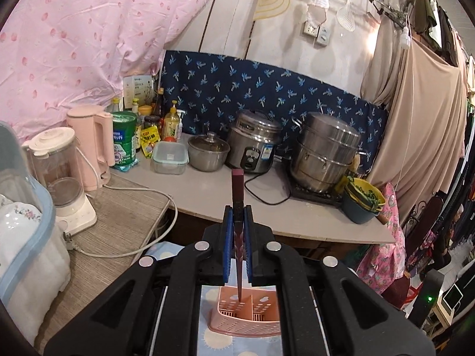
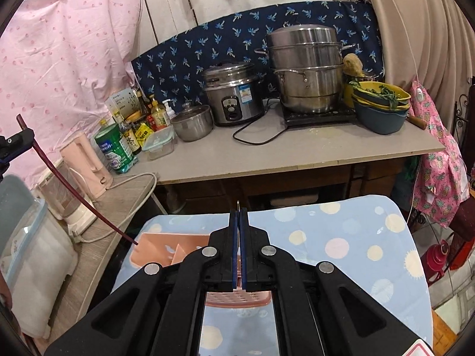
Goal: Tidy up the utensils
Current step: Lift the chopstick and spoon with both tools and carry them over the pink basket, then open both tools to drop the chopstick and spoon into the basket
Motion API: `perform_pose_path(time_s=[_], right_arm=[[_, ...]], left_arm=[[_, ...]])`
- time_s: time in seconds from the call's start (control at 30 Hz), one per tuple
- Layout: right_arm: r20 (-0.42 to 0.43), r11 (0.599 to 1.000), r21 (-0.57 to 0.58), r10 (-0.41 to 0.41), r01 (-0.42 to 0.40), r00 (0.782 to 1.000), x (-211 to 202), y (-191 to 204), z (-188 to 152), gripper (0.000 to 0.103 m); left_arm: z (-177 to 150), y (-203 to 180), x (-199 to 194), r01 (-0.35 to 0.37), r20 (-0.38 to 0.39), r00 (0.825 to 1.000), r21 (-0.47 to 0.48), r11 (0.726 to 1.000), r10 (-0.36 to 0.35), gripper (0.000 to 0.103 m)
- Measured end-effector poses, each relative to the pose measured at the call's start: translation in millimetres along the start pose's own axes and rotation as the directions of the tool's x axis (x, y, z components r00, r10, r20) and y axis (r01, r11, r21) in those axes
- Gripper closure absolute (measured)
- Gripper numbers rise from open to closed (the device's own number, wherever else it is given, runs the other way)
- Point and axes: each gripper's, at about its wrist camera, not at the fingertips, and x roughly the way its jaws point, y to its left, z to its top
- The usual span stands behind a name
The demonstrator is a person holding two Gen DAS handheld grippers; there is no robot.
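Observation:
My left gripper is shut on a dark red chopstick that runs through its blue pads. The thick end stands up and the thin tip hangs just over the pink slotted utensil caddy. In the right wrist view the same chopstick slants down from the left gripper at the left edge, and its tip reaches the caddy. My right gripper is shut on a thin metal utensil. Only a sliver of it pokes out past the pads, above the caddy's right part.
The caddy stands on a table with a blue dotted cloth. Beyond is a grey counter with a rice cooker, a steamer pot, bowls and bottles. At the left are a blender, a pink kettle and a covered dish rack.

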Motion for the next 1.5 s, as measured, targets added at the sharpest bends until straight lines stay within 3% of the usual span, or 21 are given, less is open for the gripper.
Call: perform_pose_path(time_s=[0.27,0.43,0.53,0.6,0.63,0.97,1.1,1.5], right_arm=[[-0.078,0.999,-0.025,-0.025,0.023,0.997,44.9,-1.1,-17.6,0.101],[-0.088,1.000,-0.016,-0.026,0.025,0.996,52.1,-5.9,-26.9,0.098],[-0.081,1.000,-0.011,-0.023,0.022,0.996,46.4,-7.6,-30.1,0.093],[-0.071,1.000,-0.003,-0.019,0.019,0.997,38.4,-9.2,-31.2,0.087],[-0.064,1.000,0.000,-0.016,0.016,0.998,34.0,-9.8,-31.7,0.084],[-0.033,1.000,0.018,0.023,-0.022,0.999,-26.9,-7.1,-62.9,0.072],[-0.042,0.999,0.017,0.035,-0.035,0.999,-52.6,-4.4,-88.9,0.071],[-0.103,0.999,-0.031,-0.031,0.028,0.994,-104.1,-1.8,-179.0,0.071]], left_arm=[[-36.6,2.5,47.5,-0.027,-0.103,0.994,0.017,0.999,0.029,0.096],[-52.3,5.5,65.4,-0.048,-0.158,0.986,0.030,0.998,0.052,0.095],[-57.7,7.7,62.7,-0.063,-0.149,0.987,0.035,0.997,0.067,0.087],[-60.0,9.2,58.5,-0.073,-0.144,0.987,0.033,0.997,0.077,0.068],[-61.2,9.9,55.5,-0.076,-0.139,0.987,0.031,0.997,0.080,0.065],[-95.8,16.0,10.8,-0.121,-0.155,0.979,0.088,0.989,0.133,0.060],[-119.8,21.6,-7.0,-0.124,-0.191,0.971,0.105,0.987,0.143,0.060],[-210.5,38.4,-53.5,-0.124,-0.297,0.940,0.160,0.979,0.168,0.060]])
